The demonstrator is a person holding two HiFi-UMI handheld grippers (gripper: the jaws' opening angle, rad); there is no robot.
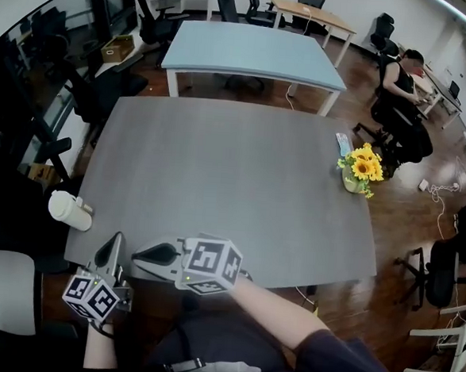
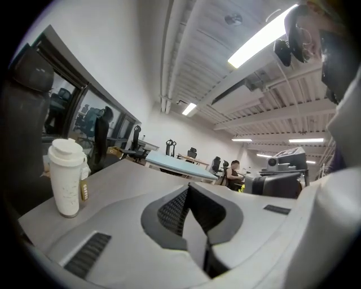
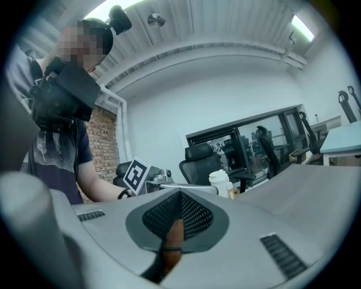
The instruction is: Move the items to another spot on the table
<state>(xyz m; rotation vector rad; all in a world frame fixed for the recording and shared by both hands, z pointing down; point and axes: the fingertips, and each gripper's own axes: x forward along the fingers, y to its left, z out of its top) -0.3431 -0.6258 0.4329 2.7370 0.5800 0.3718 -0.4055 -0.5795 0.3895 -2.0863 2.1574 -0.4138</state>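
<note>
Evidently neither item is in hand yet. The left gripper (image 1: 114, 248) and the right gripper (image 1: 145, 254) both hover at the near edge of the grey table (image 1: 233, 181), each with its jaws pressed together and nothing between them. The white lidded cup (image 1: 70, 210) stands upright right at the table's left edge, near the left gripper, with a small brown packet (image 1: 89, 208) just beside it. The sunflower pot (image 1: 361, 168) sits at the right edge, well apart from both grippers.

The cup looks like the natural first pick for the left gripper. To do it well, the jaws should spread wide before they reach it, then close on the body below the lid. The cup should be kept upright as it is lifted, not slid, since a push outward could tip it off the edge. The packet may get knocked during the approach.

Room is plentiful: the whole middle of the tabletop is bare, so either item can be set down well inside the edges. The pot is similarly exposed at its rim.
</note>
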